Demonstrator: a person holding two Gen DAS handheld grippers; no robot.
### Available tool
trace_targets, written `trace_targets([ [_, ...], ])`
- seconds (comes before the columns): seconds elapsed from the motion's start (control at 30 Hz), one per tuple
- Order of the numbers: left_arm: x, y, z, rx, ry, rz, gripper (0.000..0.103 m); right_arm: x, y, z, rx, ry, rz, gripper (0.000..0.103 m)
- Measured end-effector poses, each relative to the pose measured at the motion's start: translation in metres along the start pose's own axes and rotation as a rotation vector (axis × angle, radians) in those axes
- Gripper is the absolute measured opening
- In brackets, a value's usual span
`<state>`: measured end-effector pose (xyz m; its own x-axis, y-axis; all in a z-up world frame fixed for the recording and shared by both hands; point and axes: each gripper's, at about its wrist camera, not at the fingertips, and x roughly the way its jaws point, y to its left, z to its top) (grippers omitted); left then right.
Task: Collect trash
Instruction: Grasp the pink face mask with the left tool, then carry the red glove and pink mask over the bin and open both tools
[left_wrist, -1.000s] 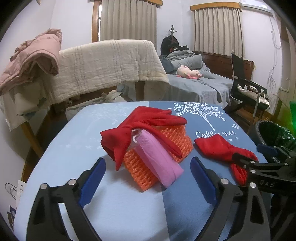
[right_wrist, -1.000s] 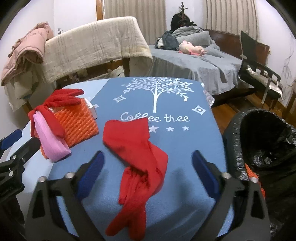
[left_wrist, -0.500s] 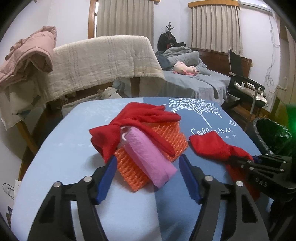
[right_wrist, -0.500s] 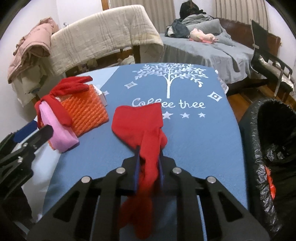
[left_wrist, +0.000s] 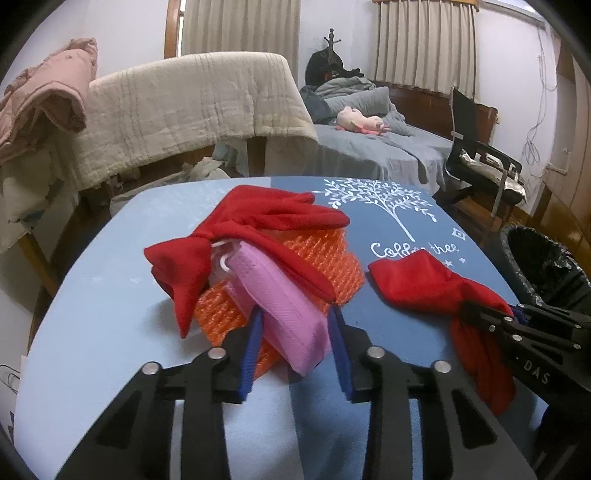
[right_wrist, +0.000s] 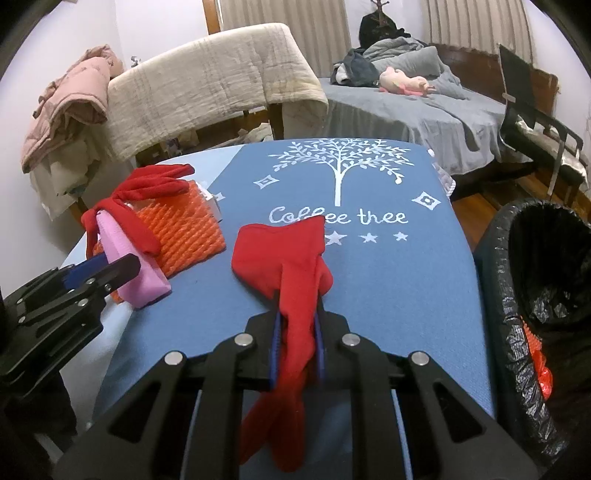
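The right gripper is clamped on the near red glove, whose fingers hang off the table's near edge. The left gripper has its blue pads pressed against the sides of the pink mask; whether they grip it firmly cannot be told. The mask lies on an orange foam net with a second red glove draped over both. All rest on the blue tablecloth. A black-lined trash bin stands just beside the table's right edge.
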<state>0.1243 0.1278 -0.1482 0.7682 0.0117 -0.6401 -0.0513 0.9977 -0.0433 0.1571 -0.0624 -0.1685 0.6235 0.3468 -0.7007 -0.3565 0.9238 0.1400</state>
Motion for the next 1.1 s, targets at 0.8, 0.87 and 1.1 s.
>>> trace_targets([
  [0.8,-0.030,-0.031,0.001,0.083,-0.060,-0.110,0.007,-0.032,-0.015,-0.002,0.057,-0.070,-0.004,0.013],
  [0.87,-0.032,-0.035,0.001,0.085,-0.063,-0.117,0.007,-0.036,-0.017,-0.001,0.061,-0.077,-0.004,0.013],
  [1.1,-0.036,-0.042,0.006,0.091,-0.066,-0.126,0.007,-0.055,-0.022,0.001,0.068,-0.111,-0.004,0.012],
])
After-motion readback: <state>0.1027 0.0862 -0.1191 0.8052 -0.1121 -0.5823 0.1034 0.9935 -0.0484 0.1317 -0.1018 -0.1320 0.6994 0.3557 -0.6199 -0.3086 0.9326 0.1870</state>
